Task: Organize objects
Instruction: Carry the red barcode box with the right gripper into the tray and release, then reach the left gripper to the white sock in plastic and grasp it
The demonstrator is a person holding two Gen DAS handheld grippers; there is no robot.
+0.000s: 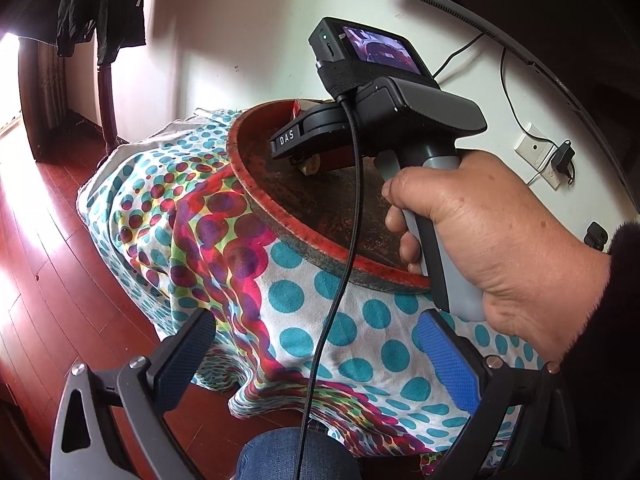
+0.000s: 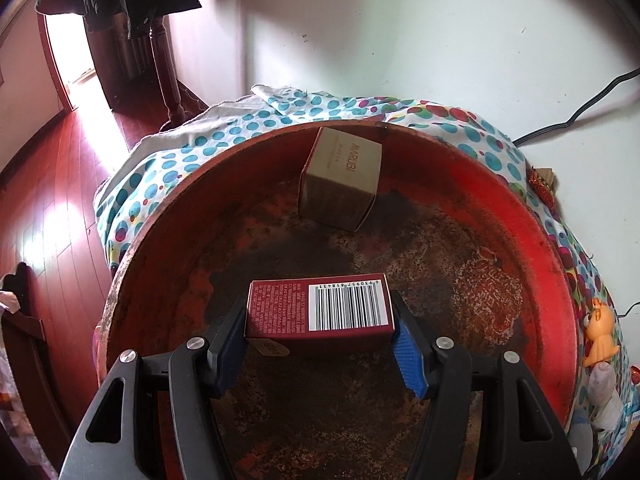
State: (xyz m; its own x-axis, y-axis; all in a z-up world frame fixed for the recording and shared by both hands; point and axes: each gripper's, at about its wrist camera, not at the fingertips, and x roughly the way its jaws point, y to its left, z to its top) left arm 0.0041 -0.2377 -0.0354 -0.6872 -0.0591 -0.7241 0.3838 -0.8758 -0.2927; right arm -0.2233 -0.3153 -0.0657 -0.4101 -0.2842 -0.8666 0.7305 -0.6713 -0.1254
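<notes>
A round red tray [image 2: 516,196] with a worn dark bottom sits on a table draped in a dotted cloth [image 2: 168,172]. In the right wrist view my right gripper [image 2: 320,336] is shut on a dark red box [image 2: 320,308] with a barcode, held low over the tray's near half. A tan cardboard box [image 2: 340,176] stands at the tray's far side. In the left wrist view my left gripper [image 1: 320,356] is open and empty above the cloth [image 1: 344,320], near the tray's rim [image 1: 288,236]. A hand [image 1: 492,240] holds the right gripper's handle over the tray there.
An orange toy figure [image 2: 600,336] lies on the cloth right of the tray. A white wall stands behind the table, with a socket and plug [image 1: 548,152]. Red wooden floor [image 1: 48,272] lies to the left. A black cable [image 1: 332,320] hangs from the right gripper.
</notes>
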